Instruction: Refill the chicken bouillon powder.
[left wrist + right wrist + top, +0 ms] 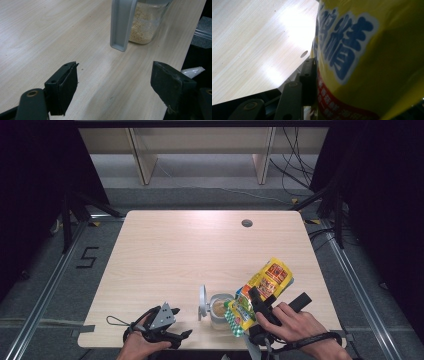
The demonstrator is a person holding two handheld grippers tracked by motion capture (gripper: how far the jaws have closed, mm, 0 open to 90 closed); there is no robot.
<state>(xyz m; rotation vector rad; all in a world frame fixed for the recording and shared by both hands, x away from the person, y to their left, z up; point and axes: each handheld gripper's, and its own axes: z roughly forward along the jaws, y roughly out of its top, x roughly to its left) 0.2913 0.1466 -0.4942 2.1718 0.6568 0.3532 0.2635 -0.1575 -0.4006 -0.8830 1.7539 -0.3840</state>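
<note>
A yellow snack bag [265, 282] is tilted with its lower, green-patterned end beside the rim of a clear glass jar [220, 312]. My right gripper [257, 302] is shut on the bag's middle. In the right gripper view one black pad [308, 75] presses against the yellow bag [374, 62], which hides the other jaw. The jar holds beige granules, and its grey lid [202, 302] stands flipped open on the left. My left gripper [181, 322] rests near the table's front edge, left of the jar. It stands open [115, 82] with bare wood between its jaws, facing the jar [147, 25] and lid [121, 25].
The light wooden table [200, 250] has a round cable hole [246, 223] at the back right. Jar and bag sit close to the front edge. Wooden shelf legs [142, 162] and loose cables [295, 170] lie on the floor behind the table.
</note>
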